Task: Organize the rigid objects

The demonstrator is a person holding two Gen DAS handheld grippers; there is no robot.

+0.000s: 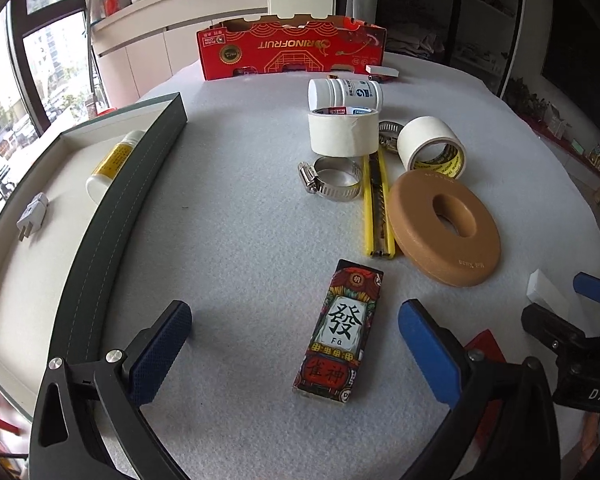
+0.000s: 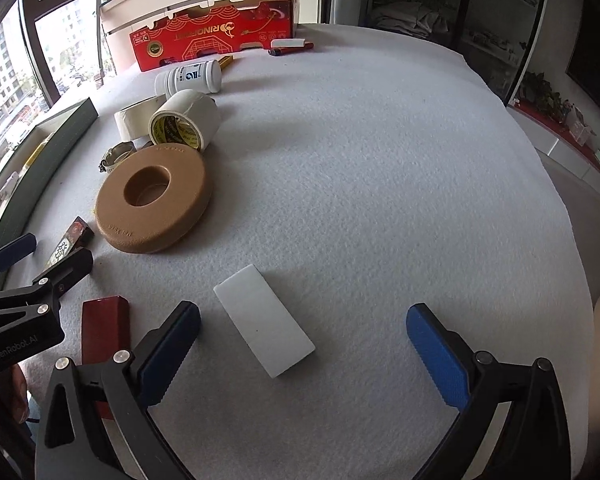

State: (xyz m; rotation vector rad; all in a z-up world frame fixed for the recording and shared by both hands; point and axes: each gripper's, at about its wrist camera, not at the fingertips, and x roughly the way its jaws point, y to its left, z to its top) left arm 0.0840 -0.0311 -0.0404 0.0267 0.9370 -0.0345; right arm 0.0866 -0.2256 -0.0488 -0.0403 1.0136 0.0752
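Here, left wrist view: the left gripper point(image 1: 295, 350), fingers spread and holding nothing, frames the printed box point(image 1: 337, 333) lying flat on the felt table point(image 1: 240, 208). The green tray point(image 1: 112, 216) sits to the left. The box looks stiff and light, probably glossy; a grasp across its long sides seems safest. Right wrist view: the right gripper point(image 2: 303, 347), fingers likewise spread and empty, brackets the white block point(image 2: 264, 320) near the front edge, seemingly rigid, light, best taken across its narrow width

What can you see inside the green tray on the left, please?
Inside the green tray lie a white bottle with a yellow label and a white plug; its near wall hides part of the bottle.
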